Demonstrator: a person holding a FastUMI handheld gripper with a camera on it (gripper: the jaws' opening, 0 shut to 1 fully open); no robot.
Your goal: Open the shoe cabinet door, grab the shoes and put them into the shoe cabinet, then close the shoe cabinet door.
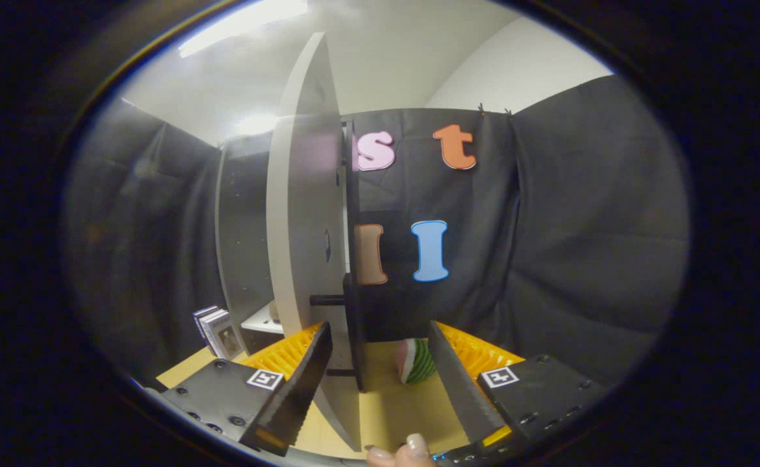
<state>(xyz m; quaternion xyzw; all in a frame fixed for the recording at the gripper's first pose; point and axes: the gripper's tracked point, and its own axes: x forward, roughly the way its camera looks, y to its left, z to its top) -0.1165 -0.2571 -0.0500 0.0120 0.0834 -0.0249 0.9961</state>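
The white cabinet door [302, 214] stands swung out, seen almost edge-on, with its black bar handle [353, 324] on the side facing right. My gripper [379, 327] is open, and the door's edge and the handle stand in the gap, closer to the left finger [305, 383]. The right finger [458, 383] is well apart from the handle. A shoe [417, 360] with green stripes, white and pink lies on the light wooden surface [393, 408] just beyond the fingers, right of the door. Left of the door I see the cabinet's side panel [244, 227] and a white shelf [260, 322] inside.
Several books [214, 331] stand upright at the left, beside the cabinet. A person's fingertips [401, 452] show at the very bottom between the fingers. Black cloth walls close the booth behind and to the right.
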